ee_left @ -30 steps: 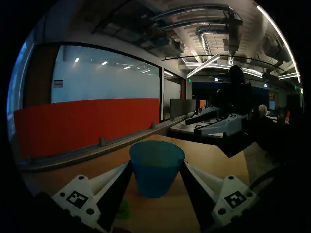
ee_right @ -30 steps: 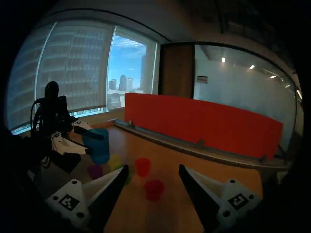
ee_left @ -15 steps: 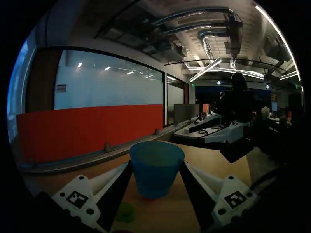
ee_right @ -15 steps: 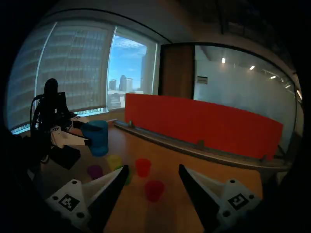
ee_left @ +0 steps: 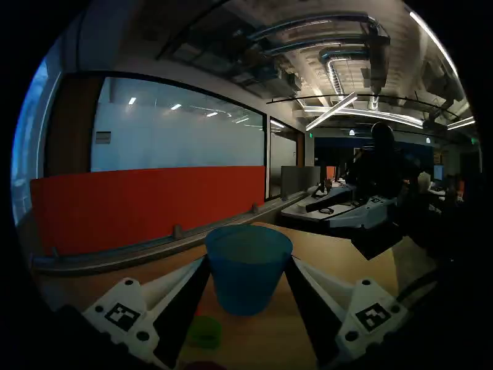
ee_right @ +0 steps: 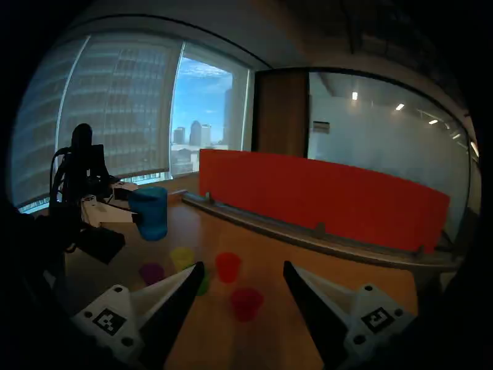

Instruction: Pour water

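Left gripper view: our left tool (ee_left: 247,262) grips the upright blue cup (ee_left: 248,280) between both fingers, a green cup (ee_left: 205,331) on the counter (ee_left: 320,250) beneath. We judge it mid-carry; next, tilt it over a target. Right gripper view: our right tool (ee_right: 242,268) gapes wide, empty, a red cup (ee_right: 227,265) just ahead.

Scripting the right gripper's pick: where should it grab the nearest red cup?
Probably across the side wall below the rim of the nearest red cup, right gripper coming level from the front. It stands upright, tapering downward, apart from the other cups, so both fingers fit.
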Available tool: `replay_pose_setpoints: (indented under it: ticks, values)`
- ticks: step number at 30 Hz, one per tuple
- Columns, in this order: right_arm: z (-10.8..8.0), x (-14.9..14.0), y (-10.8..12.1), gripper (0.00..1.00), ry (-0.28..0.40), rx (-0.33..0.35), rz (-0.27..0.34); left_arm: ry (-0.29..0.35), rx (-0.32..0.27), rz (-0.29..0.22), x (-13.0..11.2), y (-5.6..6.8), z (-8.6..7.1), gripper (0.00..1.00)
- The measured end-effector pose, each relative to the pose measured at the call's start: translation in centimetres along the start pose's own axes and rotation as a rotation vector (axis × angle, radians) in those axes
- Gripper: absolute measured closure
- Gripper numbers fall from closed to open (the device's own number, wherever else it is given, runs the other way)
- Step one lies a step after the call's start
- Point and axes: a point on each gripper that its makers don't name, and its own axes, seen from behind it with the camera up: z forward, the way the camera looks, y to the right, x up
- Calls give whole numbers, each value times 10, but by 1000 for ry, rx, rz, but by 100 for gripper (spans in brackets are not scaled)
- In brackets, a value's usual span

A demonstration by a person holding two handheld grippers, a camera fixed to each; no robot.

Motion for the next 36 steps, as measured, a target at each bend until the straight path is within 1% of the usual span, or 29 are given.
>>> replay_pose_setpoints:
  ticks: [5,18,23,28,36]
  values:
    - [2,1,-1,0,0,5,-1,-5,20,-11,0,-10,-7,15]
    - [11,1,-5,0,1,17,-2,0,74,-8,3,-33,-28,15]
    - [16,3,-8,0,3,30,5,-3,101,-3,1,-44,-36,15]
    - [21,6,-12,0,6,43,5,-1,123,-9,2,-54,-42,15]
    - [31,2,-18,1,-1,66,-4,0,137,3,5,-60,-49,15]
